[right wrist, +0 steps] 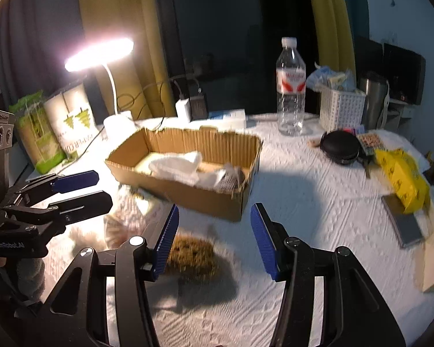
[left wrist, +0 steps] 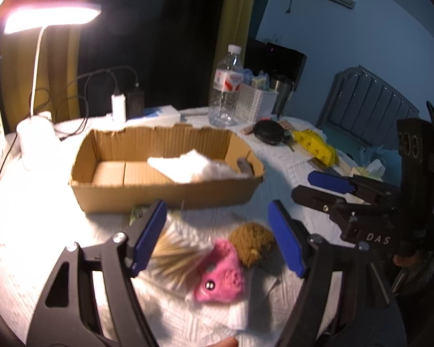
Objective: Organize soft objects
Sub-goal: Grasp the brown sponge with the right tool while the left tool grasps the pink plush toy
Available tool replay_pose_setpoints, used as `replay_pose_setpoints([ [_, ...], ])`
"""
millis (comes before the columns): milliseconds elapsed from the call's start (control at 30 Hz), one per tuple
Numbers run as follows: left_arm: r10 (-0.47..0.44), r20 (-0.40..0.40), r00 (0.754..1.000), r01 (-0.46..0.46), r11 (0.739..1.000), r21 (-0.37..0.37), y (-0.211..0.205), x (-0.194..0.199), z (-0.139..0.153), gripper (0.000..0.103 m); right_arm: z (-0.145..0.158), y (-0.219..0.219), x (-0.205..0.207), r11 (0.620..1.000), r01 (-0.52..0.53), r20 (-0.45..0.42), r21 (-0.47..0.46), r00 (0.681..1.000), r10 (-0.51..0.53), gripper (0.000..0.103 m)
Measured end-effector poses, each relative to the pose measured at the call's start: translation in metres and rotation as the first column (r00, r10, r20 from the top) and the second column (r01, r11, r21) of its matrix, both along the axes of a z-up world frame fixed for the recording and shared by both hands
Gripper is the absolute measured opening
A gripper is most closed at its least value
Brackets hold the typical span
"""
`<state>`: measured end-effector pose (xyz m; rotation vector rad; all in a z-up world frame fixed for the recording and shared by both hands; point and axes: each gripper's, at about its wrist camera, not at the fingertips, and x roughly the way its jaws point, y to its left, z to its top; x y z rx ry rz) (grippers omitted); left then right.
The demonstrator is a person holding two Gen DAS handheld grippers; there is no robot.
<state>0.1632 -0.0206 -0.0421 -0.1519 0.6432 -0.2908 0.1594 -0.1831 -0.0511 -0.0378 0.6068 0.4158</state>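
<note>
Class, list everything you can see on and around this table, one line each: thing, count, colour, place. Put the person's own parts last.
cardboard box: 1, brown, table centre
white cloth: 1, white, inside box
pink soft toy: 1, pink, near edge, before left gripper
brown sponge: 1, brown, beside pink toy
bristle bundle: 1, tan, left of toy
water bottle: 1, clear, behind box
white basket: 1, white, right of bottle
desk lamp: 1, white, lit, back left
round black case: 1, black, right side
yellow packet: 1, yellow, far right
left gripper: 1, black with blue pads, open
right gripper: 1, black with blue pads, open
</note>
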Motion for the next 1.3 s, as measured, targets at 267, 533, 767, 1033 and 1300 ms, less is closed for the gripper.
replay_pose_setpoints([
  [267, 0.009, -0.048, 0.999, -0.01, 1.0, -0.005, 0.005, -0.014, -0.028, 0.074, -0.03, 0.008, 0.0, 1.0, -0.007, -0.068, -0.009, 0.998, 0.007, 0.055],
  [533, 0.019, -0.073, 0.997, -0.018, 1.0, 0.018, 0.01, -0.016, -0.044, 0.074, -0.063, 0.009, 0.013, 1.0, 0.001, -0.16, 0.019, 0.987, 0.002, 0.063],
  [767, -0.036, -0.083, 0.996, 0.041, 0.997, 0.06, -0.007, -0.016, -0.046, 0.074, -0.071, 0.016, 0.022, 0.998, -0.044, -0.198, 0.047, 0.979, 0.052, 0.063],
  [1033, -0.04, -0.089, 0.995, 0.048, 0.995, 0.083, -0.017, -0.018, -0.044, 0.074, -0.071, 0.02, 0.024, 0.987, -0.135, -0.228, 0.085, 0.962, 0.151, 0.035],
  [1300, -0.076, -0.152, 0.986, 0.098, 0.985, 0.14, -0.043, -0.009, -0.056, 0.061, -0.062, -0.002, 0.012, 0.983, -0.125, -0.171, 0.133, 0.974, 0.147, 0.024],
])
